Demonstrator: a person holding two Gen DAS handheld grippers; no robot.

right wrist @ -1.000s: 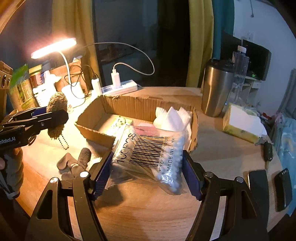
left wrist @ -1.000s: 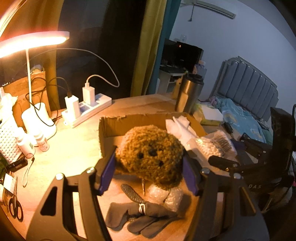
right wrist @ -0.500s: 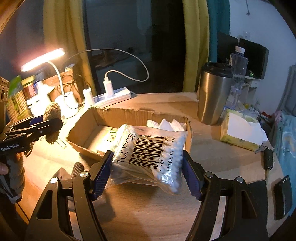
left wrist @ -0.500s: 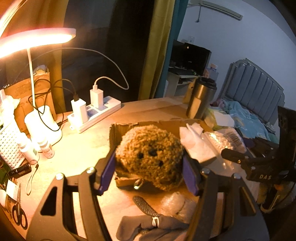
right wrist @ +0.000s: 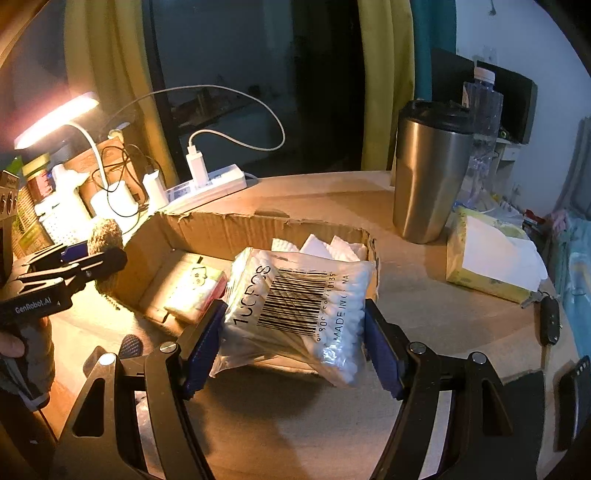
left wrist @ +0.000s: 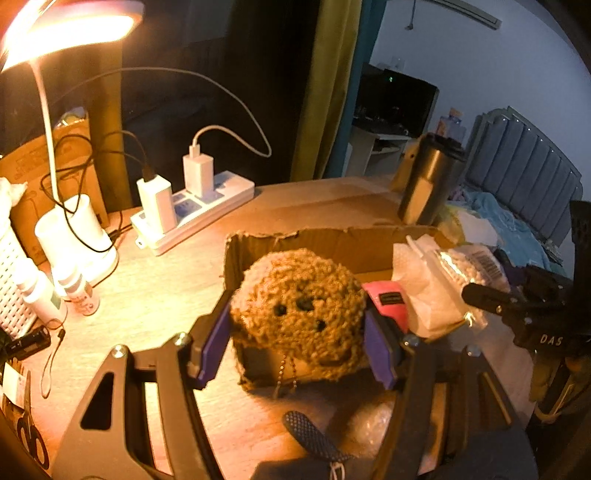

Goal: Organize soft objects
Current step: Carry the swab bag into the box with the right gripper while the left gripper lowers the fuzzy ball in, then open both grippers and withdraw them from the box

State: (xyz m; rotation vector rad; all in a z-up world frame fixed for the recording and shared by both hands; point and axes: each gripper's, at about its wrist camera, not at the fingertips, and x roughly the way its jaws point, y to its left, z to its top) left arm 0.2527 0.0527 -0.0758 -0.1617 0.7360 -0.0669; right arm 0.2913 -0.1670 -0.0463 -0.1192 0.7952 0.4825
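My left gripper [left wrist: 295, 343] is shut on a brown fuzzy plush ball [left wrist: 299, 314] with a small chain, held at the near left edge of the open cardboard box [left wrist: 332, 243]. The plush also shows in the right wrist view [right wrist: 105, 240]. My right gripper [right wrist: 295, 343] is shut on a clear bag of cotton swabs [right wrist: 295, 306], held over the box's [right wrist: 258, 229] near right side. Inside the box lie white tissues [right wrist: 321, 247], a pink-edged packet [right wrist: 195, 288] and a pink item [left wrist: 388, 299]. Grey gloves [left wrist: 314, 443] lie on the table below my left gripper.
A steel tumbler [right wrist: 428, 173] and a tissue pack [right wrist: 491, 254] stand right of the box. A power strip with chargers [left wrist: 188, 206], a lit desk lamp [left wrist: 66, 22] and small bottles [left wrist: 77, 291] are at the left. A car key [right wrist: 550, 317] lies at the right.
Both grippers moved forward toward the box with their loads. The plush now sits at the box's near left edge and the swab bag hangs over the box's right side.
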